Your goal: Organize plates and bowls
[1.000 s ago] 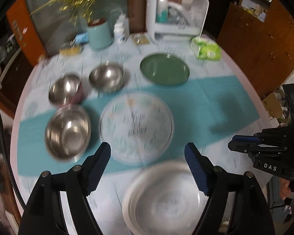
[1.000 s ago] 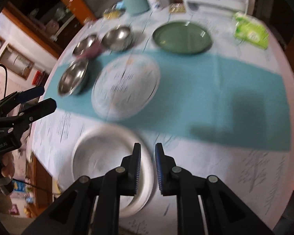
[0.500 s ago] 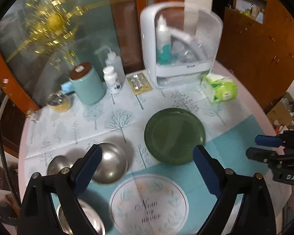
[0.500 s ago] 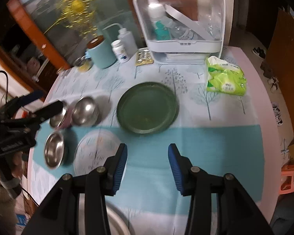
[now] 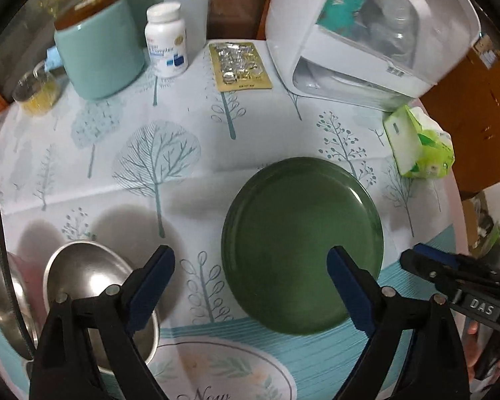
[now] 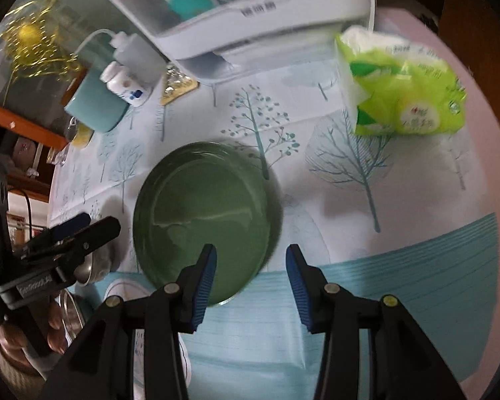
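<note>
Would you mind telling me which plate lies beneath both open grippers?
The round dark green plate; the white floral-printed plate sits nearer the camera, mostly cut off.

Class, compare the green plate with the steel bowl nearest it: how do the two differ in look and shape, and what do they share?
The green plate is flat and shallow; the steel bowl is deep and rounded. The green plate is dark matte green, while the steel bowl is shiny, reflective metal. The green plate looks wider than the steel bowl. Both are round, empty, upright on the tablecloth, and untouched by either gripper.
</note>
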`<state>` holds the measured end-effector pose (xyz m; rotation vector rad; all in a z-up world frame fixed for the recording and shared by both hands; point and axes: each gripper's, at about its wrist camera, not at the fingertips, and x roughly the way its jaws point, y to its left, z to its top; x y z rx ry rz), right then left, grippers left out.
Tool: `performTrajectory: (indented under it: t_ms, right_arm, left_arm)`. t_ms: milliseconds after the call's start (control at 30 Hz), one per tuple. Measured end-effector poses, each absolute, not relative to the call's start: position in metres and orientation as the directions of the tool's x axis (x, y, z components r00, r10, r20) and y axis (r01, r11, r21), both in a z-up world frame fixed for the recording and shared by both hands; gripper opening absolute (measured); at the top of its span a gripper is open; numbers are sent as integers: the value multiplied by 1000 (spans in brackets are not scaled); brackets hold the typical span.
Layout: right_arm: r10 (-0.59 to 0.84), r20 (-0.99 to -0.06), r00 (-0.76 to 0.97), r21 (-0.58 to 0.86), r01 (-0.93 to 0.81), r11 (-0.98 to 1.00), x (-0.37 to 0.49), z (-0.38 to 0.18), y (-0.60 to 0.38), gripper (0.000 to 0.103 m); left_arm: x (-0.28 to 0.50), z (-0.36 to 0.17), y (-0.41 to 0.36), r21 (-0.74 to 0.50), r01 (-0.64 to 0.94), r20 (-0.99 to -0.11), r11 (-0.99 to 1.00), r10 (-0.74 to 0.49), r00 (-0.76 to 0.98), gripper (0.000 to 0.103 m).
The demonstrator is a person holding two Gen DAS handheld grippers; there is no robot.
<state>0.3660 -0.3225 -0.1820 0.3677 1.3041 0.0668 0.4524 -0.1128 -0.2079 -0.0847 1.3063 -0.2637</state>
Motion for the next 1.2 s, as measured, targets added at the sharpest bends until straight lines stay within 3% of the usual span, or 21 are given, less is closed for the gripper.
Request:
performTrajectory:
  t_ms: [300,467,633,833,933,1000,1033,1200]
  right_arm:
    - [273,-931,242,317,164,934,379,-207,-325,42]
    - [296,-928,226,332,144,932,382,-214,-323,29]
    - [285,-935,213,317,138,938,386,-220,-319,25]
    - [290,-936,199,322,152,934,388,-225,-323,17]
    - [287,-937,196,319,157,935,389,-227,-325,14]
    - [278,-941,193,310,156,938,388,-228,-325,12]
    - [275,-943,190,305,155,940,389,-229,-324,12]
    - [281,-942,185,311,156,938,390,-234,-323,11]
  left_arm:
    - [461,-236,-104,-314,96,-927,945,-327,187,75]
    - [463,-245,-98,-353,81,-918,932,-361,162,67]
    - [464,-248,-99,-383,87,-909,920,-392,144,56]
    - [464,-248,-101,-382,87,-909,920,-391,141,55]
    - [464,-249,-101,-354,83,-921,932,-362,141,48]
    - [466,-253,-102,-326,79,-934,942,-334,127,34]
    - [467,-255,-101,-313,76,-940,947,-321,120,31]
    - [471,-256,-100,-308,77,-942,948,-316,112,30]
